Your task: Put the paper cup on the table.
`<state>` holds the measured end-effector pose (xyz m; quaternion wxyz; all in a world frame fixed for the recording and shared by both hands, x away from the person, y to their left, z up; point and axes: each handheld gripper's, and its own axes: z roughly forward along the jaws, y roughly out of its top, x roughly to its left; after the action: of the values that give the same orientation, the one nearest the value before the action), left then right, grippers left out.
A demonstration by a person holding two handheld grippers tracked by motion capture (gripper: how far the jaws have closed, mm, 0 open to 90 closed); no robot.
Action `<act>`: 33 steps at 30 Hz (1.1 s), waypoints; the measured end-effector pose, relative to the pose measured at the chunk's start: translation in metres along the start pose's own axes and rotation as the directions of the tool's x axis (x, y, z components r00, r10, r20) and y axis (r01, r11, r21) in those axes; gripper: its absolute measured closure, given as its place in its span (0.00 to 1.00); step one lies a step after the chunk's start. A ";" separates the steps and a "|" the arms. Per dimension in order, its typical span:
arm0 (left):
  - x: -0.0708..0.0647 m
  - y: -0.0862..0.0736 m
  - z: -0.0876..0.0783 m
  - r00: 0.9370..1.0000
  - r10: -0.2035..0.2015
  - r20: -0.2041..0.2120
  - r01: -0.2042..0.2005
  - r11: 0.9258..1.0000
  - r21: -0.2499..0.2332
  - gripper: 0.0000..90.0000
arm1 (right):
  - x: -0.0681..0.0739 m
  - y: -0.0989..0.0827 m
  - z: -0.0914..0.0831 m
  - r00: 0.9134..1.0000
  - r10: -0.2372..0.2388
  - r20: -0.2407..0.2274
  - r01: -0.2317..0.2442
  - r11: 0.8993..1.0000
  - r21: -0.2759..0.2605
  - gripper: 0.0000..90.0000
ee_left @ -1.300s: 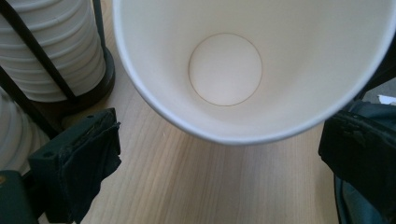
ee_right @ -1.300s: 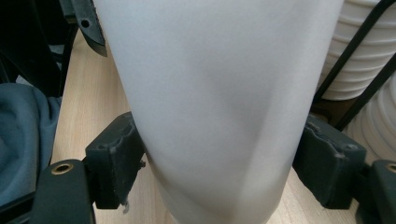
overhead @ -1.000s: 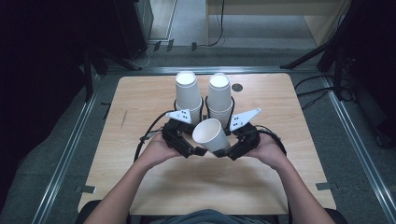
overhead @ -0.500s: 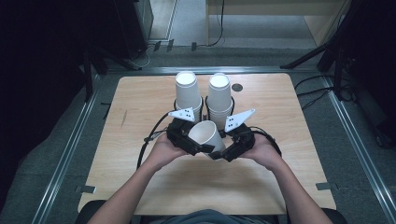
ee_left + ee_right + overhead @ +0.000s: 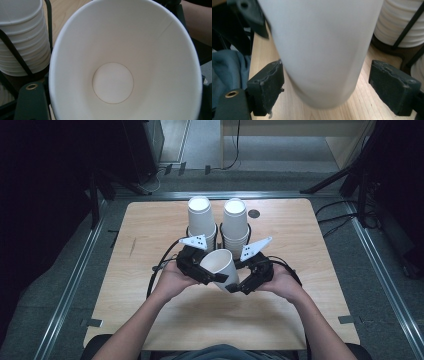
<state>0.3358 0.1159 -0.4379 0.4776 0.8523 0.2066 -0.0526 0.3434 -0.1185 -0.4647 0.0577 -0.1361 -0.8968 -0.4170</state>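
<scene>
High view shows one paper cup (image 5: 218, 265) held tipped in the air between the two grippers, near the middle of the desk (image 5: 150, 320), just in front of two stacks of paper cups (image 5: 200, 220) in a black wire holder (image 5: 220, 232) toward the far edge. This cup is already off its stack, so that part looks done. I think it is passing from hand to hand now.

The left gripper (image 5: 207, 275) has been closing on the cup's rim, but its grip is hard to make out. The right gripper (image 5: 327, 82) has just opened; its pads (image 5: 268, 85) stand apart beside the cup's bottom.

Where the cup should go is not clear.
</scene>
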 end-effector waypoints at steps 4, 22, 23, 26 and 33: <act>0.003 -0.002 -0.004 1.000 0.000 -0.014 0.000 1.000 0.011 0.21 | 0.001 -0.003 -0.003 1.000 -0.010 0.025 0.009 1.000 0.030 0.15; 0.006 -0.011 -0.018 0.997 0.021 -0.079 -0.015 0.997 0.078 0.20 | -0.002 -0.016 -0.016 0.990 0.028 0.138 -0.032 0.999 0.031 0.15; 0.007 -0.011 -0.019 0.997 0.018 -0.079 -0.012 0.997 0.077 0.20 | -0.002 -0.016 -0.016 0.990 0.028 0.138 -0.032 0.999 0.031 0.15; 0.008 -0.014 -0.023 0.996 0.020 -0.089 -0.012 0.996 0.086 0.20 | -0.003 -0.017 -0.017 0.989 0.028 0.146 -0.033 0.999 0.031 0.16; 0.008 -0.020 -0.030 0.995 0.017 -0.103 -0.008 0.996 0.092 0.19 | -0.007 -0.021 -0.020 0.984 0.045 0.170 -0.050 0.998 0.025 0.16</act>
<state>0.3323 0.1525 -0.4403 0.4268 0.8762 0.2232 -0.0147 0.3441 -0.1482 -0.4688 -0.0070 -0.1915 -0.9011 -0.3891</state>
